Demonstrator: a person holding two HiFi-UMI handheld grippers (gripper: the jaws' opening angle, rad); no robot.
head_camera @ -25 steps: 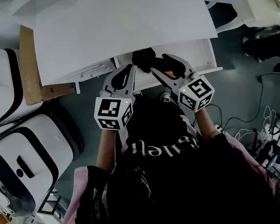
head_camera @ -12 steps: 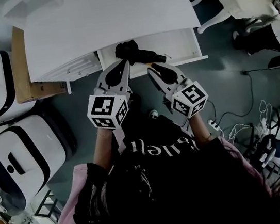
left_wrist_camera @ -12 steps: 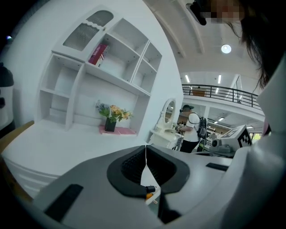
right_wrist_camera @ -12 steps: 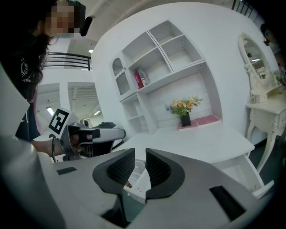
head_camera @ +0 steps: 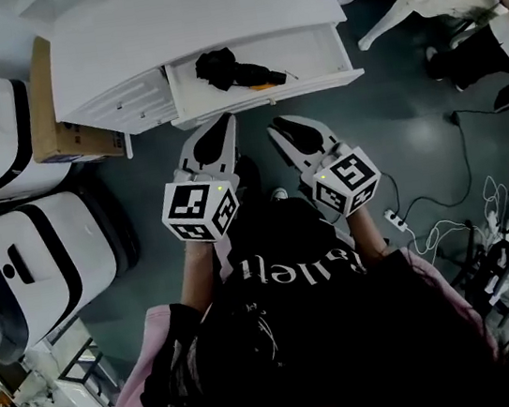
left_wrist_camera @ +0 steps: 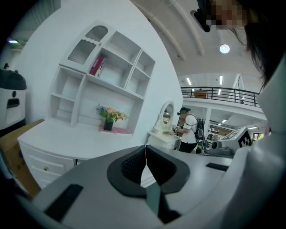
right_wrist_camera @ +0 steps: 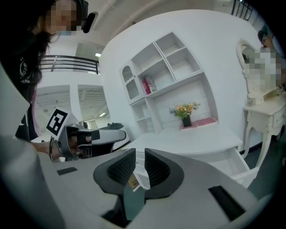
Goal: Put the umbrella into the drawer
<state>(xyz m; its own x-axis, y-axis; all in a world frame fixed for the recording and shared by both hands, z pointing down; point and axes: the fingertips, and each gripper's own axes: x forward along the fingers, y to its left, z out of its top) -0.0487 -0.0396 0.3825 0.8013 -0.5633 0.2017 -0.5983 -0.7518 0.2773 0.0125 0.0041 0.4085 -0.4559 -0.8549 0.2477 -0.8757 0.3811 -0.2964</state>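
The black folded umbrella (head_camera: 232,68) lies in the open white drawer (head_camera: 330,77), toward its 9 o'clock end. Its outline is hard to make out, and the white worktop (head_camera: 188,13) hides the drawer's back. At 6 o'clock from the drawer, the left gripper (head_camera: 223,122) is clenched on nothing. The right gripper (head_camera: 277,131) has just been closing to a narrow slit, with nothing in it.

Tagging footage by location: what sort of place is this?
Likely a mock bedroom staged inside a large hall: a white desk with an open drawer, a dressing table, and a mezzanine railing behind.
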